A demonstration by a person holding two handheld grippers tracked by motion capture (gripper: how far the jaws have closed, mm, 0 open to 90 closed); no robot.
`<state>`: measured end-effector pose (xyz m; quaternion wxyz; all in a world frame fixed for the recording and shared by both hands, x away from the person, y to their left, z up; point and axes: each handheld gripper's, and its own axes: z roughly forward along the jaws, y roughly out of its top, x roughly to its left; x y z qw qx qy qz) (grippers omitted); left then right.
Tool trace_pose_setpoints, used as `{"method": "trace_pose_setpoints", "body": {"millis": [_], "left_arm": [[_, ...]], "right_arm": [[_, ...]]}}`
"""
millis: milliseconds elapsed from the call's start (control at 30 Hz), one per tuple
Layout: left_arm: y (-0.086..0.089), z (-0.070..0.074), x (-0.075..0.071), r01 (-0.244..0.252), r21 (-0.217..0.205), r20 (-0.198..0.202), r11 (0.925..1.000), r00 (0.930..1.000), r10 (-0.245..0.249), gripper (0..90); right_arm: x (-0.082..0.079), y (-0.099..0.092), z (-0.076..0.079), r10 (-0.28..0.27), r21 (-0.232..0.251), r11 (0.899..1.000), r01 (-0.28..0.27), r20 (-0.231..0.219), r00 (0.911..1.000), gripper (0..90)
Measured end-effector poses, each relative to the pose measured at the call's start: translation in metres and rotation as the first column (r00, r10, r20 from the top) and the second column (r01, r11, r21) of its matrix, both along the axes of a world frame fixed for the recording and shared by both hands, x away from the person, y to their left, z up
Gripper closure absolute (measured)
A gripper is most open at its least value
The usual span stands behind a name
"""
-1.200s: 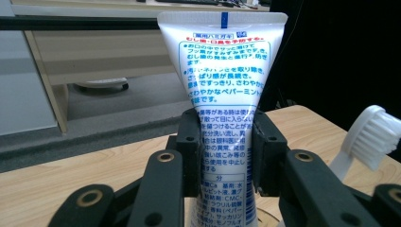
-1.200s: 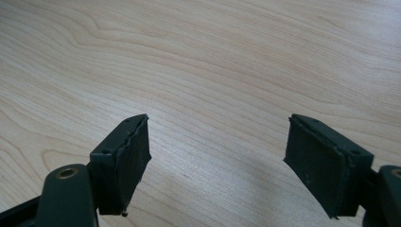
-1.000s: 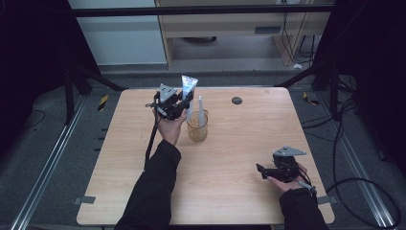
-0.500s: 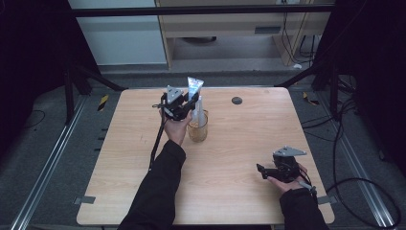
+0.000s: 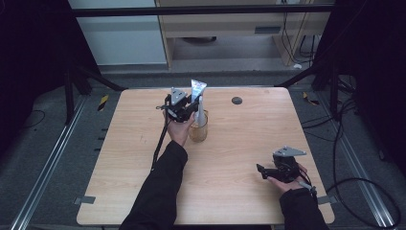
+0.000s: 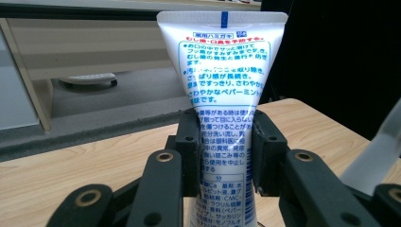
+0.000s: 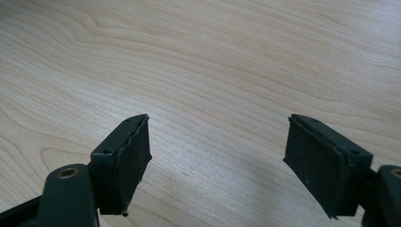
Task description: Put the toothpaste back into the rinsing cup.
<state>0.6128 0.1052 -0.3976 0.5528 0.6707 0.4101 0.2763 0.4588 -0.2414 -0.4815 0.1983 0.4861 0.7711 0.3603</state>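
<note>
My left gripper [image 5: 194,106] is shut on a white toothpaste tube [image 5: 198,100] and holds it upright, flat crimped end up, right over a clear glass cup [image 5: 198,130] near the table's middle. In the left gripper view the tube [image 6: 222,71] with blue print stands squeezed between the two black pads [image 6: 188,151]; its lower end is out of sight below them. My right gripper [image 5: 262,170] rests low at the table's front right, jaws wide apart. The right gripper view shows my right gripper [image 7: 217,161] with nothing but bare wood between its jaws.
A small dark round cap [image 5: 236,100] lies on the wooden table [image 5: 119,158] at the back, right of the cup. A black cable [image 5: 160,139] trails from the left gripper down the table. Shelving and cables stand beyond the far edge.
The left gripper has carried the tube a little to the right and down, from beside the cup to directly above it. The right gripper has stayed put.
</note>
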Motion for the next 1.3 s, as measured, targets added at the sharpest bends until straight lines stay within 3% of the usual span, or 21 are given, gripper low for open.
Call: {"method": "trace_pose_setpoints", "body": {"millis": [867, 1300], "left_arm": [[0.002, -0.023, -0.004, 0.009, 0.05, -0.062, 0.9987, 0.998, -0.006, 67.2], [0.004, -0.027, -0.009, 0.02, 0.103, -0.099, 0.9945, 0.9951, -0.009, 65.8]], "right_arm": [[0.001, -0.001, -0.001, 0.002, -0.011, 1.0, -0.002, 0.003, 1.0, 22.9], [0.0, 0.0, -0.001, 0.0, -0.009, 1.0, 0.0, 0.001, 1.0, 22.9]]}}
